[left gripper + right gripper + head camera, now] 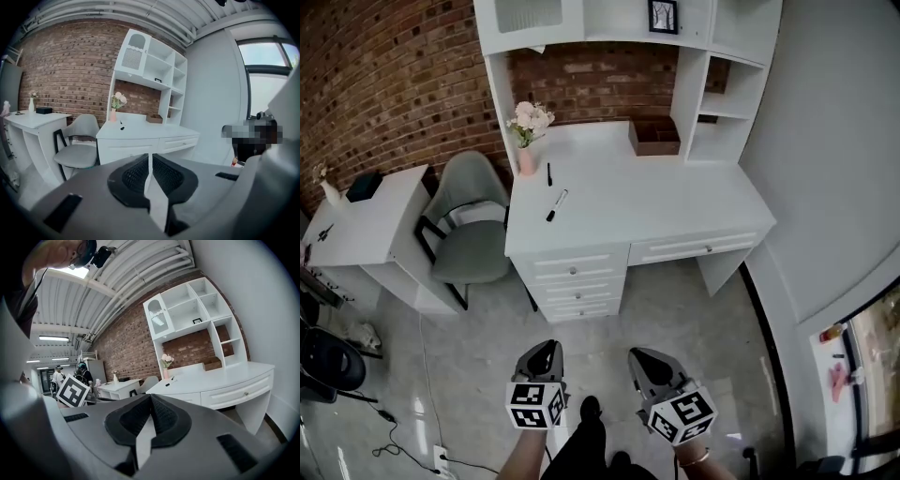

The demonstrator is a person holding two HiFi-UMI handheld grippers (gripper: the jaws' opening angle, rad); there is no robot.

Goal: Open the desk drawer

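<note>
Two claws, the left claw and the right claw, are pinched fully shut on nothing and hang well short of the white painted table, where the wide shallow drawer with a small round knob sits closed beside a stack of smaller white drawers. Biggest risk imo is reaching that tiny knob with a shut claw and just bumping it, or pulling crooked so the drawer jams. Head view shows the full stack and a black marker pen on top, while the right gripper view catches people far back that it misses
</note>
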